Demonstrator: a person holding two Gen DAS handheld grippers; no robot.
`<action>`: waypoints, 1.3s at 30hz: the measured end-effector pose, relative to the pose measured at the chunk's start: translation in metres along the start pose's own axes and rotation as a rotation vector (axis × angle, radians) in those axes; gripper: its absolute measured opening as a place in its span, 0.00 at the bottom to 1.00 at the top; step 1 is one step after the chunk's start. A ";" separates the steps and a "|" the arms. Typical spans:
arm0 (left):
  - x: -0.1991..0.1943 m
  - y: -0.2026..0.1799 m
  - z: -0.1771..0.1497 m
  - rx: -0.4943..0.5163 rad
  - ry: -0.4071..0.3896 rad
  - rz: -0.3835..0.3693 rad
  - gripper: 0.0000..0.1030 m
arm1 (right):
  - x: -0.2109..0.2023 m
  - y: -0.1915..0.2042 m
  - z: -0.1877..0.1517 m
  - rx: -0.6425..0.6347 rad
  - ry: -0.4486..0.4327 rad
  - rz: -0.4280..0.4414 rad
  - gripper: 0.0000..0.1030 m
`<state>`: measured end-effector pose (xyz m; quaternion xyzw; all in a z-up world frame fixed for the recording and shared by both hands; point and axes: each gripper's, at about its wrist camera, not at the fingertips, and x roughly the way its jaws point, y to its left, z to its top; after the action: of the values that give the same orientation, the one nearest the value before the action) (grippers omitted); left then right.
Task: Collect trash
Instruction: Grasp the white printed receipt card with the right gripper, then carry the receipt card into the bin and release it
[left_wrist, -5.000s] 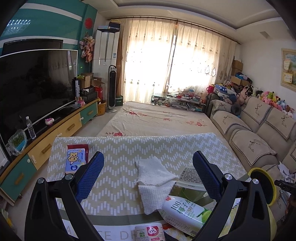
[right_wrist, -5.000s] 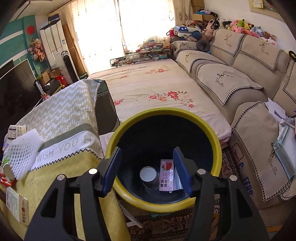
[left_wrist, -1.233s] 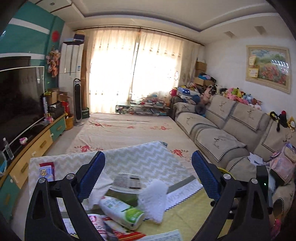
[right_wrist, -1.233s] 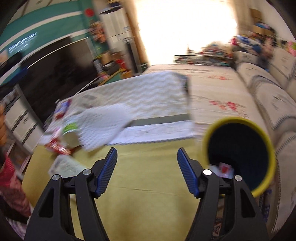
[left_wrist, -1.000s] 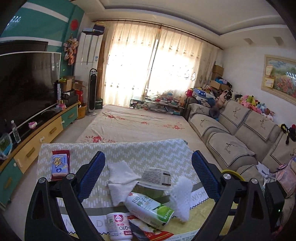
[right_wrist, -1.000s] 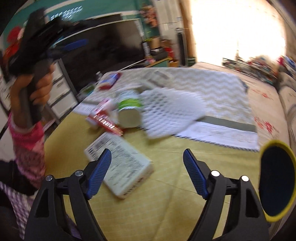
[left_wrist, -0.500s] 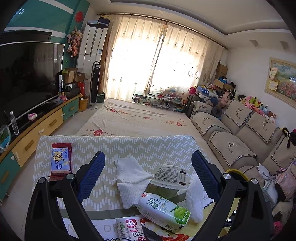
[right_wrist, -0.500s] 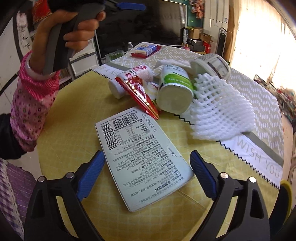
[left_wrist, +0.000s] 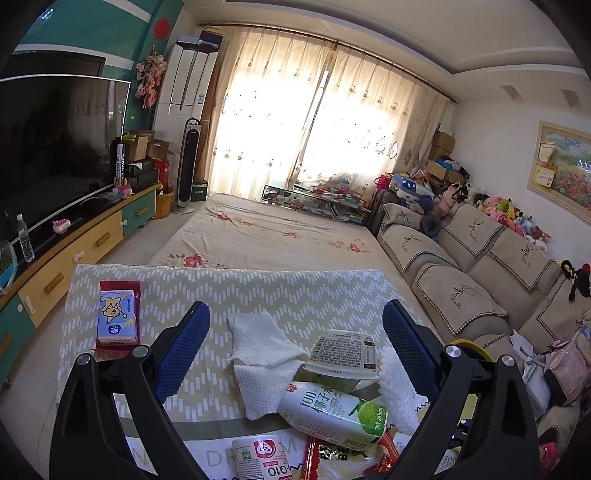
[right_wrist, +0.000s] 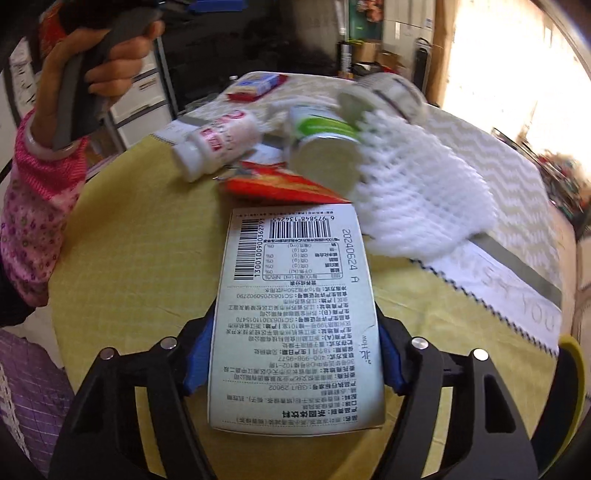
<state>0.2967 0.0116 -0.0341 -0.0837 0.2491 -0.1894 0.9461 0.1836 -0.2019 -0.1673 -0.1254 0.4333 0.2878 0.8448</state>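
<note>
Gripping the flat white carton (right_wrist: 295, 310) by its two long sides, the right gripper (right_wrist: 291, 360) has its blue pads pressed on the near end of the carton, which lies label-up on the yellow tablecloth (right_wrist: 122, 236) near the front edge of the table. Beyond the carton's far end lie a red wrapper (right_wrist: 280, 186), a small white bottle (right_wrist: 218, 142), a green-and-white drink bottle (right_wrist: 323, 146) and a white foam net (right_wrist: 417, 195), close together. The left gripper (left_wrist: 295, 345) hangs above the table with its jaws wide apart, holding nothing, and a yellow bin (right_wrist: 570, 363) rim shows at the table's right edge.
</note>
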 end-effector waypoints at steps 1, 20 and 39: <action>0.000 -0.001 0.000 0.003 -0.001 -0.003 0.91 | -0.001 0.000 -0.002 0.005 -0.004 0.000 0.69; 0.004 -0.010 -0.002 0.033 0.008 -0.002 0.91 | -0.065 0.001 -0.050 0.112 -0.095 -0.010 0.65; 0.017 -0.015 -0.010 0.057 0.042 0.014 0.91 | -0.106 -0.218 -0.120 0.742 -0.084 -0.509 0.65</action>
<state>0.3009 -0.0095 -0.0464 -0.0509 0.2638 -0.1916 0.9440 0.1855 -0.4719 -0.1613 0.0950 0.4276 -0.0991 0.8935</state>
